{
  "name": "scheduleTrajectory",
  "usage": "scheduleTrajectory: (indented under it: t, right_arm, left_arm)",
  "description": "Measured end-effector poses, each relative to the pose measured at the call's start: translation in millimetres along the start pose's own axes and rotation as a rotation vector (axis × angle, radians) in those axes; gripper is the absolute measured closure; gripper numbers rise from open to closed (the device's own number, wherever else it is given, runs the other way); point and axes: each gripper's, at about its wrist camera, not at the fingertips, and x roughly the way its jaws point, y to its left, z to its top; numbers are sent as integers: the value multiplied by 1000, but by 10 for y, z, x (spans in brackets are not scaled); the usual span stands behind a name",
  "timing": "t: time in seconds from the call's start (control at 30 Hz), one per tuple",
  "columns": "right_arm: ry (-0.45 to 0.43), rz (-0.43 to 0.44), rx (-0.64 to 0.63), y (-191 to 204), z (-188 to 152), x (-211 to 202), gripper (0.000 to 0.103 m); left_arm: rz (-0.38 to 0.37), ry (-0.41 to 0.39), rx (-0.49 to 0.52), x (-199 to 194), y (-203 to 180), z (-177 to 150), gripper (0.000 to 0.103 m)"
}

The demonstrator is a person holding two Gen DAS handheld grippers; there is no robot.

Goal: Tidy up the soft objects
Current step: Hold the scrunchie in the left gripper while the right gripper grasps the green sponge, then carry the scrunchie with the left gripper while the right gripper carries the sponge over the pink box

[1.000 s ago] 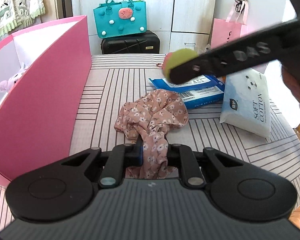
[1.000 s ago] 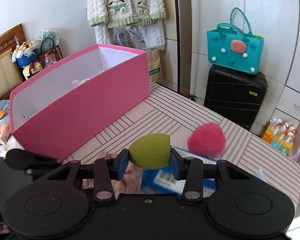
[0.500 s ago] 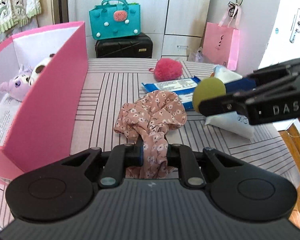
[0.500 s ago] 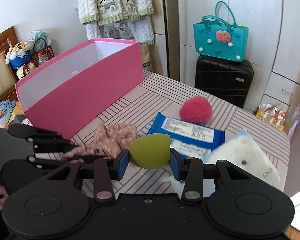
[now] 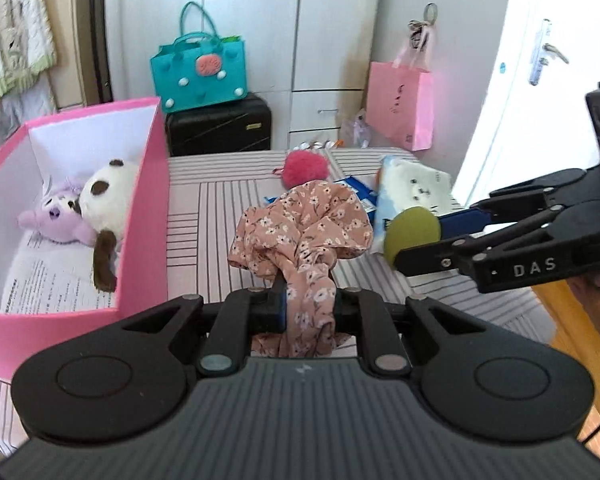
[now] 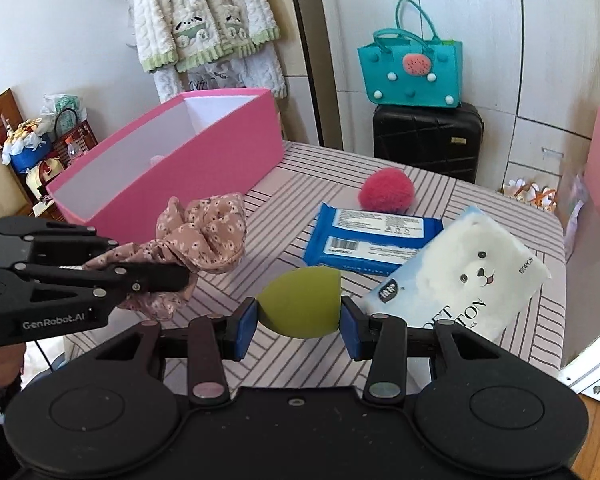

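In the left wrist view, the left claw (image 5: 306, 304) is clamped on a pink floral fabric scrunchie (image 5: 304, 232), which bunches up above the fingers and hangs clear of the striped pink-and-white worktop (image 5: 208, 216). To the left stands an open pink cardboard box with white inner walls (image 5: 148, 220); inside it lie a purple plush toy (image 5: 58, 220) and a white-and-brown plush panda (image 5: 104, 204) on a printed sheet. At the far side of the worktop sits a fluffy red pompom (image 5: 306, 166), and to its right a white soft-cotton tissue pack with a bear face (image 5: 416, 190) lies partly over a blue wet-wipe pack (image 5: 358, 194). From the right, the right claw (image 5: 414, 240) reaches in, closed on an olive-green egg-shaped makeup sponge (image 5: 410, 232). In the right wrist view, the right claw (image 6: 298, 320) pinches that sponge (image 6: 300, 304) between its blue pads, above the near worktop (image 6: 432, 196). The left claw (image 6: 172, 276) enters from the left holding the scrunchie (image 6: 204, 236) just in front of the pink box (image 6: 204, 160). Beyond lie the blue pack (image 6: 372, 240), the pompom (image 6: 386, 190) and, nearer right, the tissue pack (image 6: 460, 276).
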Motion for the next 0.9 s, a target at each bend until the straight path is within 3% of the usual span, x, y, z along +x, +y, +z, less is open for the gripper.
scheduleTrajectory:
  t: [0.3,0.6,0.9]
  right_arm:
    - [9,75,-14,301,-56,-189,54]
    - [-21,131,-70,741,19,-311,54]
    - [-93,153,-178,1162,300,-230,54]
  left_arm:
    - [-78,30,38,-433,128,78,89]
    - [-48,12,83,-885,416,175,89]
    - [-12,-86,-54,-1226,1066,103,89]
